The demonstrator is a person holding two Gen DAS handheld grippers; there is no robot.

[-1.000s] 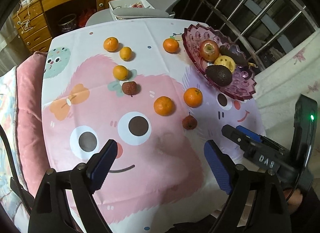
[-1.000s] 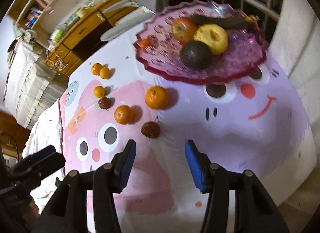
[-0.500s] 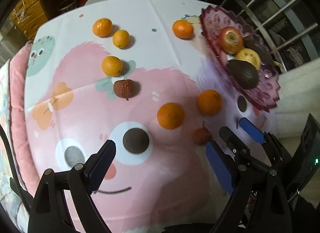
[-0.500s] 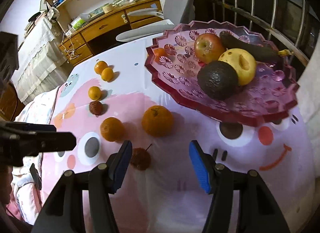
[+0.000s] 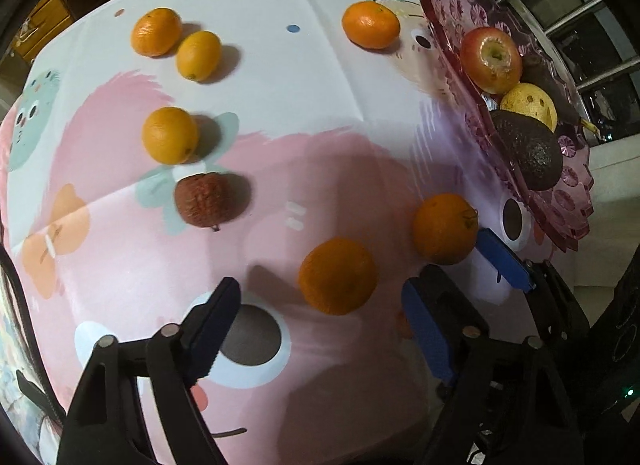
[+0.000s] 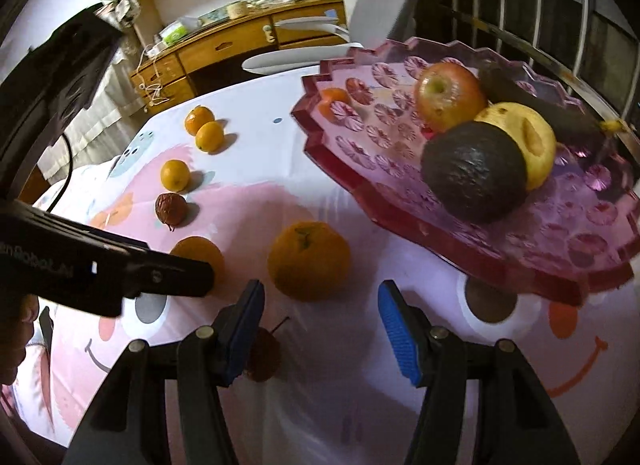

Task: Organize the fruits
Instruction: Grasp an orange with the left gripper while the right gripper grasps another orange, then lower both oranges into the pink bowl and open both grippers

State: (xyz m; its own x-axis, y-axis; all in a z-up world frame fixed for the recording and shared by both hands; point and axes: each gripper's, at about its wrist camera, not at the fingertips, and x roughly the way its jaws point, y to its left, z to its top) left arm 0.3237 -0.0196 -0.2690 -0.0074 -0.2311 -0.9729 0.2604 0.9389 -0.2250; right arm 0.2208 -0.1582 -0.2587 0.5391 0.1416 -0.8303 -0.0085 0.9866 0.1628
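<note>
Tablecloth [image 5: 320, 77] w/ the cartoon print fills both views far more than a sec ago, so both my tools have dropped in close over it. Pink glass dish [image 6: 400, 169] sits at the far right edge, already holding an apple [image 6: 446, 95], a yellow fruit [image 6: 532, 145], an avocado [image 6: 472, 173] & a dark long one behind; rest of the fruit is loose on the cloth, so sorting is barely begun, I'd say. My right gripper [image 6: 320, 331] is spread wide, nothing between the pads, now lined up right behind the big orange [image 6: 308, 261] just in front of the dish; that reads as my next pick. My left gripper [image 5: 316, 341] is spread too, empty, w/ a second orange [image 5: 338, 275] sitting between & just ahead of its tips. A small wrinkled brown fruit [image 6: 262, 353] lies by my right tool's left pad, partly hidden, could get knocked. Further back: another brown one [image 5: 206, 201] & four small oranges, well apart from both tools.
</note>
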